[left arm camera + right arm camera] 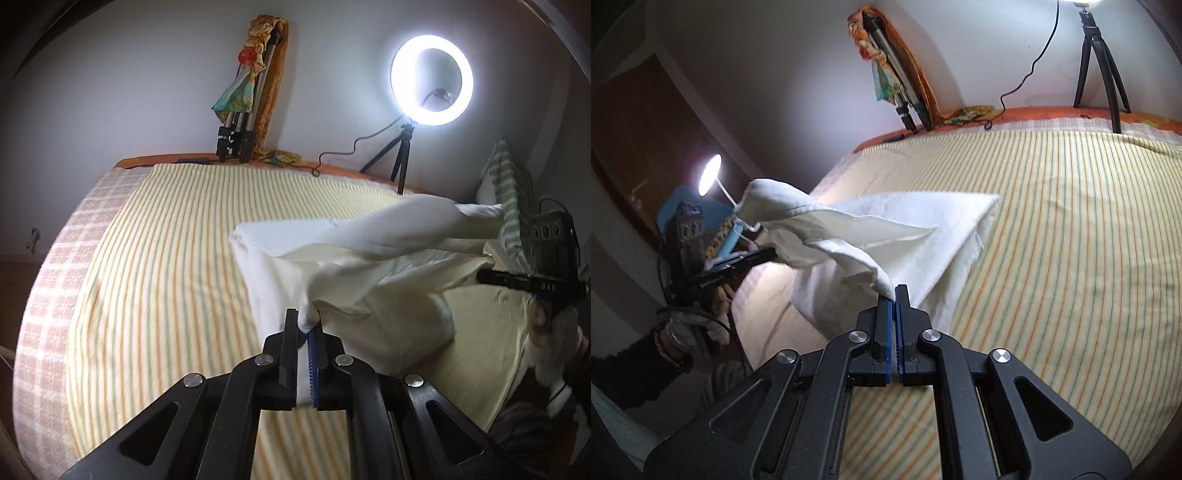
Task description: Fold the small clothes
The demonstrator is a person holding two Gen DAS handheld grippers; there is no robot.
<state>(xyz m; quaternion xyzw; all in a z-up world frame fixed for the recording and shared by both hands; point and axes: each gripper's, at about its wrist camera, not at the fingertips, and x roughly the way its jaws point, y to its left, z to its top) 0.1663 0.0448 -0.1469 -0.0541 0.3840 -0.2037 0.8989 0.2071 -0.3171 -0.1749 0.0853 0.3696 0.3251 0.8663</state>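
Observation:
A white cloth [354, 251] hangs stretched between my two grippers above the striped bed sheet [155, 266]. My left gripper [309, 321] is shut on one corner of the cloth, which bunches up between its fingers. My right gripper [894, 295] is shut on another edge of the cloth [886, 236]. The far part of the cloth rests on the sheet [1071, 258]. The right gripper shows at the right edge of the left wrist view [480, 277], the left gripper at the left of the right wrist view [772, 254].
A lit ring light on a small tripod [430, 79] stands at the bed's far edge. A folded tripod draped with a colourful cloth [247, 92] leans on the wall. A striped pillow [511, 199] lies at right. A lamp [710, 173] glows at left.

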